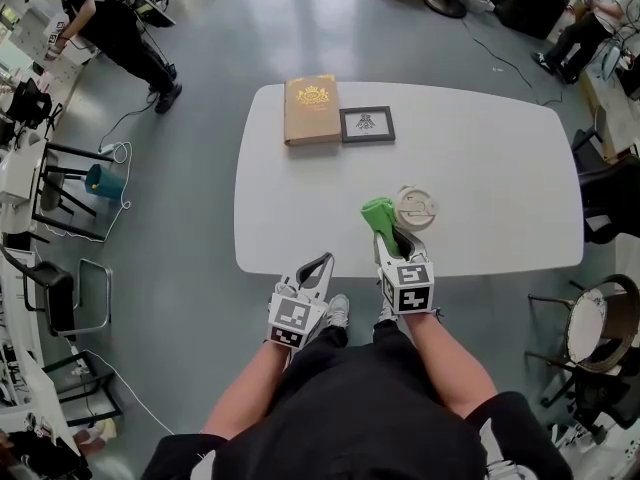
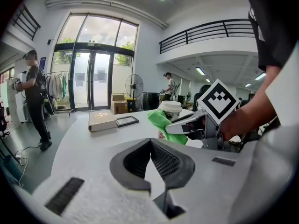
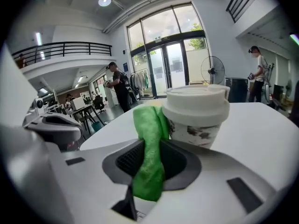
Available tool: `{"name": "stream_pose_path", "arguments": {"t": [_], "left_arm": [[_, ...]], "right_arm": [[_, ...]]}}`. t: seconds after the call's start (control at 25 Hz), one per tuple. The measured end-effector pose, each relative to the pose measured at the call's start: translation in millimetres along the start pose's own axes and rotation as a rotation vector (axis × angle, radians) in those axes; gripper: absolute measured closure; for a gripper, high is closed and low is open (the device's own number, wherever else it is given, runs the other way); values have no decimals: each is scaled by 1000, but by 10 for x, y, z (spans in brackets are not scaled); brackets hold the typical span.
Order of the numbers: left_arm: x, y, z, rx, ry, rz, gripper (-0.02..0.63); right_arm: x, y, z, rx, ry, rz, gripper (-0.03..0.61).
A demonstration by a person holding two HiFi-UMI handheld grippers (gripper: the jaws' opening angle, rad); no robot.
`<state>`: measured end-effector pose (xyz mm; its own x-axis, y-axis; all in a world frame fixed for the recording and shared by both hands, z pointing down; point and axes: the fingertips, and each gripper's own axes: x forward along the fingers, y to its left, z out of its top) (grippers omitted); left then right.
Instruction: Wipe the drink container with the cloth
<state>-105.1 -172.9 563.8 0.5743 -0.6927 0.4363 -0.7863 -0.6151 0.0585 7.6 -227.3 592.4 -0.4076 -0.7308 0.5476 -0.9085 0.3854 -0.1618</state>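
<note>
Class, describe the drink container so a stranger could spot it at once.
On the large white rounded table, near its front edge, stands a white lidded paper cup beside a green cloth. It is the only round upright thing; the tan book and black picture frame lie flat at the far edge.

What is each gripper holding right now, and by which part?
Right gripper: the green cloth, pinched around its bunched middle, its top end beside the cup. Left gripper: nothing, jaws together.
</note>
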Motion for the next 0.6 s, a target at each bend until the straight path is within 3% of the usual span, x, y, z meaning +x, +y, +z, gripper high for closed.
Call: {"name": "stream_pose_path", "arguments": {"t": [0.32, 0.6], "left_arm": [[-28, 43, -49, -15, 4, -8, 604], [-81, 80, -118, -22, 9, -2, 604]], "right_arm": [[188, -121, -259, 115, 54, -27, 469], [304, -116, -405, 299, 106, -30, 469]]}}
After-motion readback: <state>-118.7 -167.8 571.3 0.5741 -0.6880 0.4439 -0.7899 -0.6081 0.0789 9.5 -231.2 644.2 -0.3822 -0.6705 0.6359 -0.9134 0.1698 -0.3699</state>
